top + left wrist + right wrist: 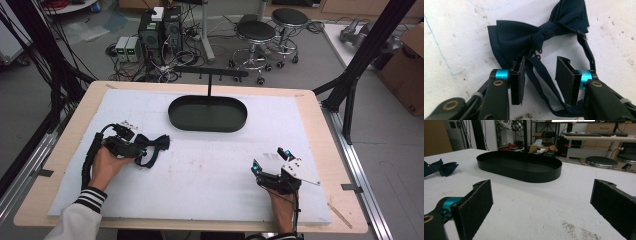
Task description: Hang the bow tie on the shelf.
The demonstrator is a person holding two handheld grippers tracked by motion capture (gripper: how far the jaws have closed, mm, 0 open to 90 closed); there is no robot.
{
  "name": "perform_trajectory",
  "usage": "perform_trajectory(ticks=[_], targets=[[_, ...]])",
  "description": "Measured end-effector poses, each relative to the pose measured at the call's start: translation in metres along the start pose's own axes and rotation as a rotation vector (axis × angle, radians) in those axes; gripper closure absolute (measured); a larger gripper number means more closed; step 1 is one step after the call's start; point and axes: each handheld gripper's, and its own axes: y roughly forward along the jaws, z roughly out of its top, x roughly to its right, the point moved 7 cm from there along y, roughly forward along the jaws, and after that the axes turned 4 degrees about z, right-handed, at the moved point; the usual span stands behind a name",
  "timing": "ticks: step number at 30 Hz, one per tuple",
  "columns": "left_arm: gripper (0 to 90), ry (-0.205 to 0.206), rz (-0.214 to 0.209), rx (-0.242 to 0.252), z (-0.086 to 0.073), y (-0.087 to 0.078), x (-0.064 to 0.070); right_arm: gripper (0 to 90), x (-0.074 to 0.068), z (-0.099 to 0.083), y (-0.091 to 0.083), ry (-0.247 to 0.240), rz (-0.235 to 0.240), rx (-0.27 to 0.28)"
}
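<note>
Bow tie (pixel 536 37): dark navy, lying flat on the white cover of the table (pixel 200 170), at about 9 o'clock from the table's middle and well apart from the black oval tray (pixel 207 114), which sits toward 12 o'clock.
Strap: the tie's thin neck band (pixel 541 87) loops from the knot toward the camera in the left gripper view and passes between the two jaws.
Left hand-held gripper (pixel 540 80): released, jaws standing apart on either side of the strap, the left pad just touching the lower edge of the bow's wing (or very nearly so).
Right hand-held gripper (pixel 541 205): released too, jaws wide, holding nothing, resting low over the table at about 4 o'clock and facing the tray.
Step in hand: I judge this the approach to a grasp, with the left hand-held gripper lined up on the strap just below the knot and not yet clenched.
Next move: it likely calls for closing the jaws on the strap or knot, then lifting cleanly, since limp cloth may slip or trail.
Hard to make out: the strap's near end is cut off behind the jaws; the clasp by the right wing is small and blurred; in the high view the tie is partly covered by the left hand-held gripper.
</note>
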Motion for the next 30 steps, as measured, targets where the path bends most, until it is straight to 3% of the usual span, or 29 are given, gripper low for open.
perform_trajectory(ticks=[8,9,13,23,27,30], targets=[[77.3,0.008,-0.007,-0.013,-0.001,0.003,0.004,3.3,0.0,0.0,0.0,0.001,0.001,0.001],[83.3,0.014,-0.014,-0.008,-0.001,0.003,0.005,3.3,0.0,0.0,0.0,0.001,0.002,0.003],[87.1,0.018,-0.015,-0.001,0.0,0.002,0.006,3.3,0.0,0.0,0.0,0.001,0.002,0.003],[88.2,0.025,-0.033,0.018,0.001,0.0,0.011,3.3,0.0,0.0,0.0,0.0,0.001,0.003],[88.2,0.027,-0.023,0.054,0.004,-0.005,0.011,3.4,0.0,0.0,0.0,0.0,0.001,0.006],[88.2,0.006,-0.035,0.095,0.007,-0.01,0.01,3.3,0.0,0.0,0.0,0.001,0.001,0.005]])
